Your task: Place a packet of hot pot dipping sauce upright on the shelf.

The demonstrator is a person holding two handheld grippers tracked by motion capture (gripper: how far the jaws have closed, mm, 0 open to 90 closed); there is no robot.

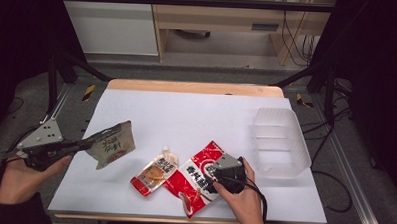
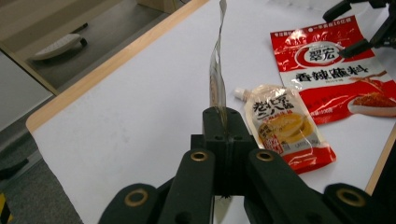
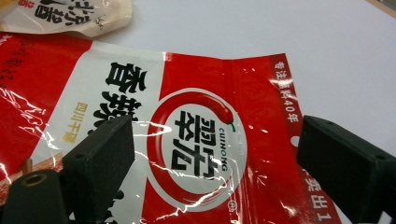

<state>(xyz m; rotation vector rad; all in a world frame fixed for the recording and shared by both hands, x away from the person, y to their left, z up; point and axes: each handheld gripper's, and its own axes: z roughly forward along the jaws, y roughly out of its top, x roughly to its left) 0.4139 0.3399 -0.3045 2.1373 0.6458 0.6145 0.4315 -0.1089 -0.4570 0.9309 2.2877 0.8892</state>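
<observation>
Right now I have the left gripper [image 1: 88, 144] clamped on a beige sauce pouch [image 1: 111, 143], which hangs clear of the white table [image 1: 196, 117] near its left edge. In the left gripper view the jaws are pressed together with the pouch pinched edge-on between them, so the pouch [image 2: 217, 79] stands up from the jaw tips as a thin upright sheet. My left hand [image 1: 19, 178] sits at the near left, off the table's side.

My right gripper [image 1: 215, 176] is at the near middle of the table, its jaws spread wide and empty. It hovers low over the large red packet [image 1: 196, 179], which lies flat on the table. In the right gripper view the red packet [image 3: 201, 140] lies between and beyond the two jaws, its round chilli logo in the gap between them; I cannot tell whether the tips touch the foil.

Just left of the red packet lies a small spouted pouch [image 1: 154, 173], flat on the table and touching or slightly overlapping it. A clear plastic tub [image 1: 280, 141] stands at the right side, well apart from both grippers.
</observation>
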